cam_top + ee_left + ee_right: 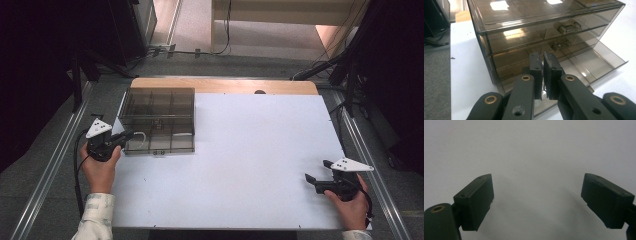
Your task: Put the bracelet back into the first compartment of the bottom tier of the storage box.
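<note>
Smoky transparent plastic drawer box (157, 120): at far-left of your white table board (250, 165) | left gripper (543, 63) closed, empty, against its side | right gripper (316, 172) open over board | grey carpet floor (45, 150) around

Smoked clear drawer cabinet (159, 120) at the table's far left.
Upright, three tiers; the bottom drawer (596, 61) is pulled partly out.

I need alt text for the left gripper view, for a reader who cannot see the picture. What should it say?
The left gripper, its two black jaws almost together, points at the lower front of a smoky transparent drawer cabinet that stands on a white table. The bottom drawer is pulled out to the right, and the drawers above it are shut.
</note>
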The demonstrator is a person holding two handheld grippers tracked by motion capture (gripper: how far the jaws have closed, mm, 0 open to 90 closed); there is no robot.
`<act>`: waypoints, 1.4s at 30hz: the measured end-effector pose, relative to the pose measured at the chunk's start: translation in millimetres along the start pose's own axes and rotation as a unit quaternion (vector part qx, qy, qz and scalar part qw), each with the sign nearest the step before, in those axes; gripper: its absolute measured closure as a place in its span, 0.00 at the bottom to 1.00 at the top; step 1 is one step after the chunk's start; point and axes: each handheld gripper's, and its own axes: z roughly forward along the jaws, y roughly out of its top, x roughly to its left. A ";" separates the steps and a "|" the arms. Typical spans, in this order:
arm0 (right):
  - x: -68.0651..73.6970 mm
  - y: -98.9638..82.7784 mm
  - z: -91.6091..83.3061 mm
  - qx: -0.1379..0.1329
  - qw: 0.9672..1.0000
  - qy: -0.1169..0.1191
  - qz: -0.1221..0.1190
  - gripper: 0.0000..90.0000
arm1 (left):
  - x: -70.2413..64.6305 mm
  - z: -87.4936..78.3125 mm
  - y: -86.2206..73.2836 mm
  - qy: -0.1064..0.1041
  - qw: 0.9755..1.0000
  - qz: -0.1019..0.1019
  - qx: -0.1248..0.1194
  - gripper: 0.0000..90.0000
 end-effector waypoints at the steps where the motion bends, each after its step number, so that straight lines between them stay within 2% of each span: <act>1: 0.0 0.0 0.0 0.000 1.000 0.000 0.000 0.11 | -0.1 0.6 -0.1 0.000 1.000 0.000 0.000 0.96; 19: -0.2 0.0 0.0 0.000 1.000 0.001 0.001 0.11 | 3.4 13.1 -3.2 -0.002 1.000 -0.006 0.011 0.96; 29: 0.0 0.0 0.0 0.000 1.000 0.001 0.000 0.11 | 6.5 18.9 -11.6 0.009 0.999 -0.020 0.027 0.96; 34: 0.0 0.0 0.0 0.000 1.000 0.000 0.000 0.11 | 8.1 18.1 -16.6 0.018 0.999 -0.019 0.028 0.96; 42: 0.2 0.0 0.1 0.000 1.000 0.000 0.000 0.11 | 9.1 16.6 -18.9 0.015 0.999 -0.021 0.023 0.93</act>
